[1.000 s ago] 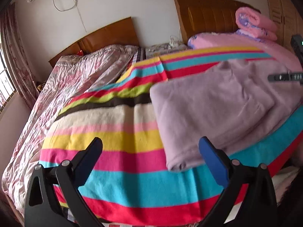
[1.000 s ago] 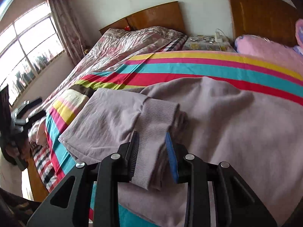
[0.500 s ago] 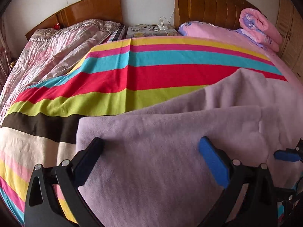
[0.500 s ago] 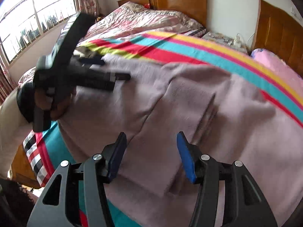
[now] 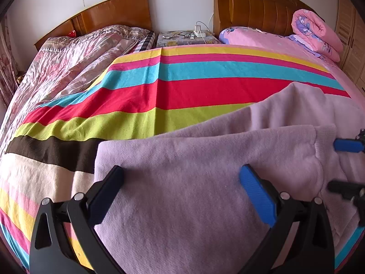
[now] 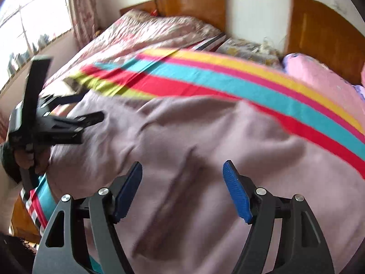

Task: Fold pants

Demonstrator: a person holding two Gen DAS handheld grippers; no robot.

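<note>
Lilac fleece pants (image 5: 194,159) lie folded over on the striped blanket (image 5: 182,86), and the ribbed cuff (image 5: 325,141) of the upper layer rests at the right. My left gripper (image 5: 182,178) hovers open just above the pants' left part with nothing between its pads. In the right wrist view the pants (image 6: 205,141) fill the middle, somewhat blurred. My right gripper (image 6: 182,169) hangs over them, jaws opening, the cloth beneath and no pad pressing on it. The left gripper (image 6: 89,107) shows at the left there, held by a hand (image 6: 27,159). The right gripper (image 5: 342,166) peeks in at the right edge.
A floral quilt (image 5: 68,64) covers the left bed. Between the wooden headboards (image 5: 251,6) stands a nightstand (image 5: 184,37) with glasses and a charger. A rolled pink quilt (image 5: 317,34) lies at the back right, by a wardrobe (image 5: 351,34). The window (image 6: 27,22) is on the left.
The right gripper let go of the ribbed cuff and spread its jaws wide. The left gripper swung right over the pants, then held still.
</note>
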